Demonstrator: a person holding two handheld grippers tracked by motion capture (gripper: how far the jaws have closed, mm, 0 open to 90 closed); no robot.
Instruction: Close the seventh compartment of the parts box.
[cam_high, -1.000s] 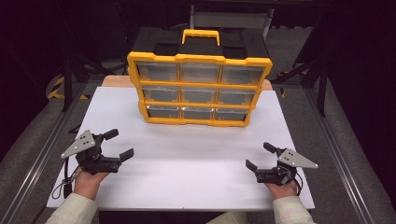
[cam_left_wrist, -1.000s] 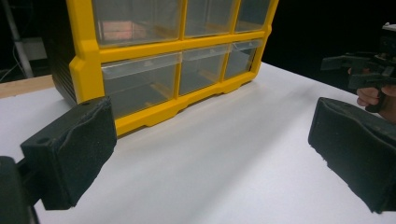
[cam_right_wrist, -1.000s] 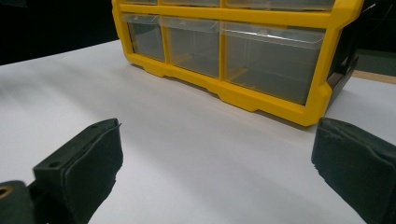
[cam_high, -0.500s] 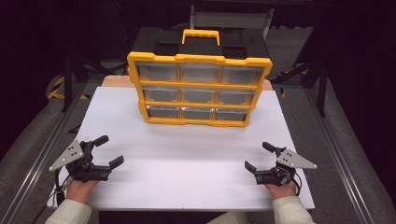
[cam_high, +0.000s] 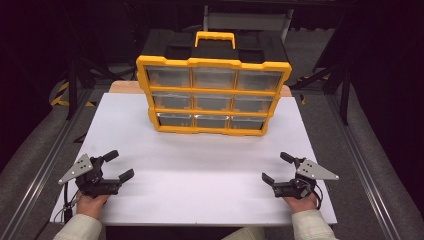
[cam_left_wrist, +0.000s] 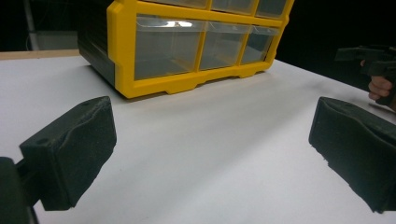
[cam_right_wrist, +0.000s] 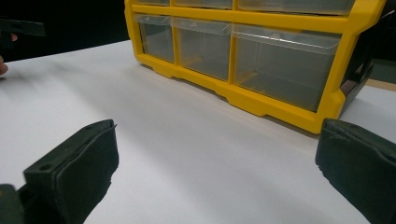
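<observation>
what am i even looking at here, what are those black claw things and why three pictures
No robot here: a person holds a hand tool in each hand, the left gripper and the right gripper, each with two black jaws. Both are open and hold nothing. The high view looks down from above the person. The other two pictures come from cameras riding on each gripper, looking along its jaws. On the white table stands a yellow drawer cabinet with clear drawers, all shut, and a handle on top.

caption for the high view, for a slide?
Open left gripper and right gripper rest on the white table before a yellow drawer organizer.
</observation>
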